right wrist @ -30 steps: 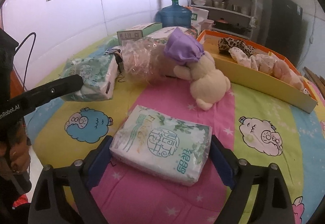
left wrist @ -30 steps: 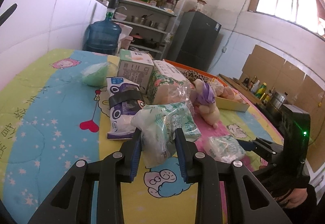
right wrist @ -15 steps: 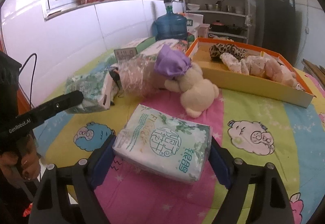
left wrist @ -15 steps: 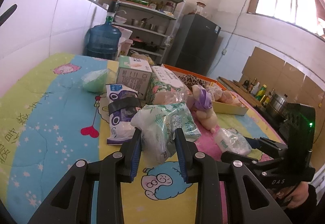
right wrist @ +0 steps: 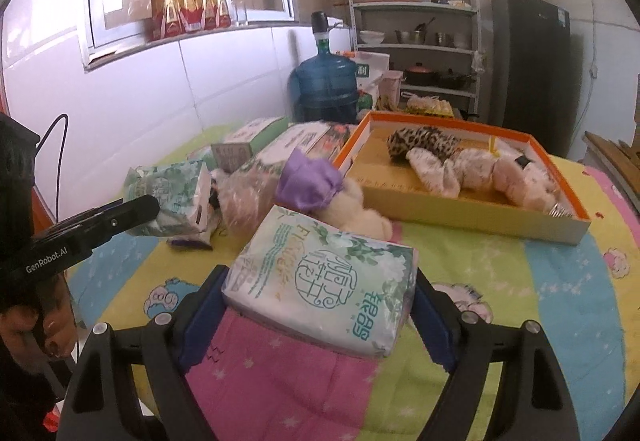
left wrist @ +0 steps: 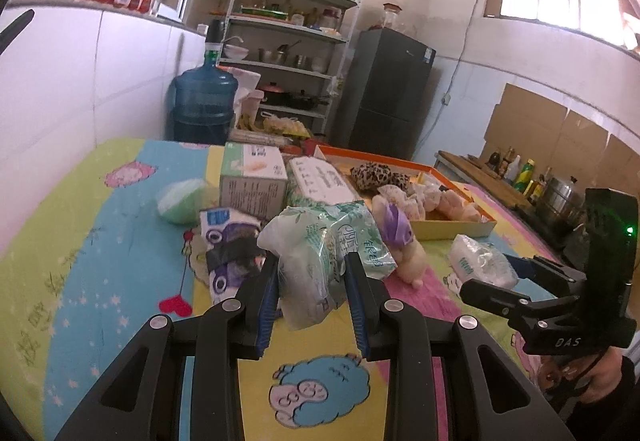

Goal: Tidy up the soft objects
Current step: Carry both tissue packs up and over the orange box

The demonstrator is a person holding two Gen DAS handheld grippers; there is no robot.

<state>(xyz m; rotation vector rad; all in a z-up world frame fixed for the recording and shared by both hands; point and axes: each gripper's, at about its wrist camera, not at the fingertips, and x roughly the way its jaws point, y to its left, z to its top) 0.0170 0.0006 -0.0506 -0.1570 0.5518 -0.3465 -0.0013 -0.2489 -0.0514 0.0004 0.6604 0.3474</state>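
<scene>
- Where print can be read: the black body of the left tool (right wrist: 154, 207) carries "GenRobot.AI" in white; the right tool (left wrist: 486, 281) shows "DAS" on its frame.
- Left tool (left wrist: 312, 283): blue pads pinched narrow on a green-and-white tissue pack (left wrist: 310, 265), squeezing its wrapper; the pack is lifted clear of the cartoon bedspread (left wrist: 100, 241) covering the desk.
- Right tool (right wrist: 318, 311): jaws set wide on both short ends of a flat tissue pack (right wrist: 324, 283) with green Chinese lettering; the pack is raised off the spread.
- Plush toy (right wrist: 348, 207) with purple hat: lying beyond the flat pack.
- Orange-rimmed tray (right wrist: 476, 213): holding a leopard-print toy (right wrist: 424, 141) and pale plush pieces.
- Two cardboard boxes (left wrist: 254, 179): print too small to read.
</scene>
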